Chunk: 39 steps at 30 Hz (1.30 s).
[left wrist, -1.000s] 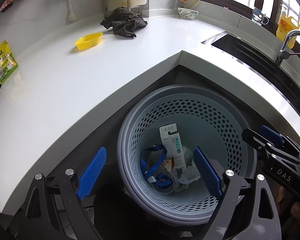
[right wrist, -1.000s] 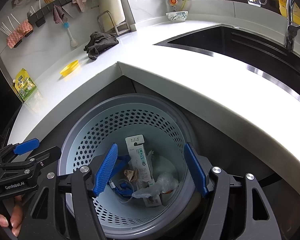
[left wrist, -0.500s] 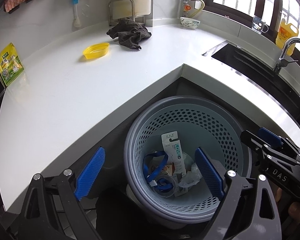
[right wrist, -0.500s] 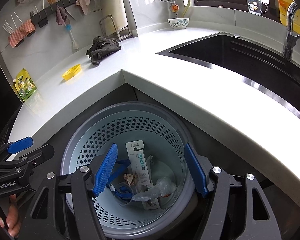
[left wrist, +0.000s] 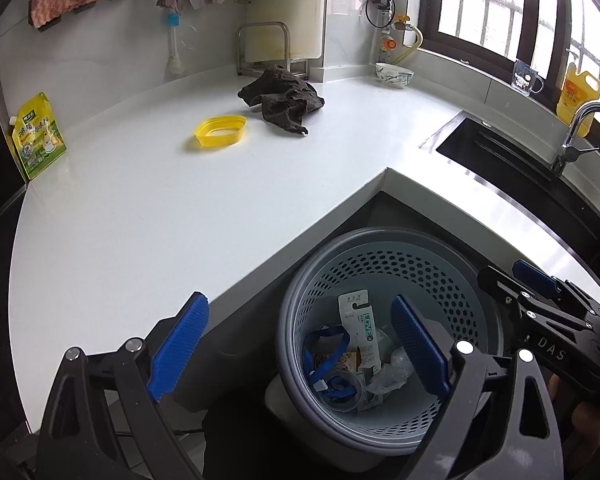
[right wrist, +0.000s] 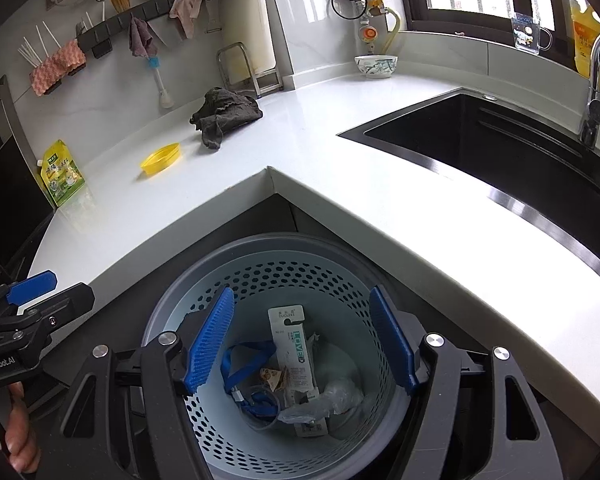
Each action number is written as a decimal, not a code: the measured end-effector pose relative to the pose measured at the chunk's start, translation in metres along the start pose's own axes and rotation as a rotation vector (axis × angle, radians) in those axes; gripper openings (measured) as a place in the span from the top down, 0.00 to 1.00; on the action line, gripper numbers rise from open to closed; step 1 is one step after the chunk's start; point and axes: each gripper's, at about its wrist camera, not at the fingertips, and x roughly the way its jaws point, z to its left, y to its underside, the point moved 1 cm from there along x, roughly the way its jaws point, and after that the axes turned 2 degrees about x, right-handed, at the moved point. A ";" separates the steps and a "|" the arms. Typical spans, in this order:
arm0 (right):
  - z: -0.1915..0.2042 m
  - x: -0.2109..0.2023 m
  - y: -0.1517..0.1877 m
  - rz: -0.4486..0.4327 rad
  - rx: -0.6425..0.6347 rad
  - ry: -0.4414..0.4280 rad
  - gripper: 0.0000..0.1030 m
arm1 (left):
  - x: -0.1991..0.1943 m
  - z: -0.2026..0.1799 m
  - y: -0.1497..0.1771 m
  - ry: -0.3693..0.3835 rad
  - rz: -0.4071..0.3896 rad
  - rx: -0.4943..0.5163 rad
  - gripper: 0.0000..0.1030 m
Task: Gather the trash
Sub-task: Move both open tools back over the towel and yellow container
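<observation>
both tongs hang spread wide with nothing between their blue pads. the right tongs (right wrist: 302,340) sit over the mouth of the grey bin (right wrist: 260,248), which stands on the floor in the notch of the white desk (right wrist: 340,184). the left tongs (left wrist: 300,344) straddle the bin's left rim, one pad over the desk edge, the other over the bin. the trash lies at the bottom of the bin: a white card pack (right wrist: 296,344), a blue strap (right wrist: 240,364), a clear wrapper (right wrist: 332,396) and a small brown scrap (right wrist: 274,378). far on the desk rest a yellow lid (left wrist: 220,131) and, just right of it, a dark rag (left wrist: 282,98). a green pouch (left wrist: 38,136) leans at the far left. the black sink (right wrist: 500,140) lies to the right.
</observation>
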 end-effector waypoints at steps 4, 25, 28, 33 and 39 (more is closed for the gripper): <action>0.000 -0.003 -0.005 -0.006 0.000 0.000 0.35 | -0.004 0.004 -0.007 0.000 -0.019 -0.006 0.12; 0.009 0.019 -0.051 0.000 -0.049 0.010 0.33 | 0.016 0.023 -0.056 -0.028 -0.052 -0.021 0.09; 0.007 0.028 -0.063 -0.005 -0.052 0.010 0.32 | 0.026 0.031 -0.068 -0.038 -0.053 -0.021 0.09; 0.008 0.049 -0.086 -0.003 -0.052 0.004 0.32 | 0.040 0.047 -0.089 -0.049 -0.056 -0.047 0.09; 0.023 0.078 -0.121 -0.009 -0.075 -0.033 0.32 | 0.058 0.070 -0.115 -0.084 -0.072 -0.095 0.08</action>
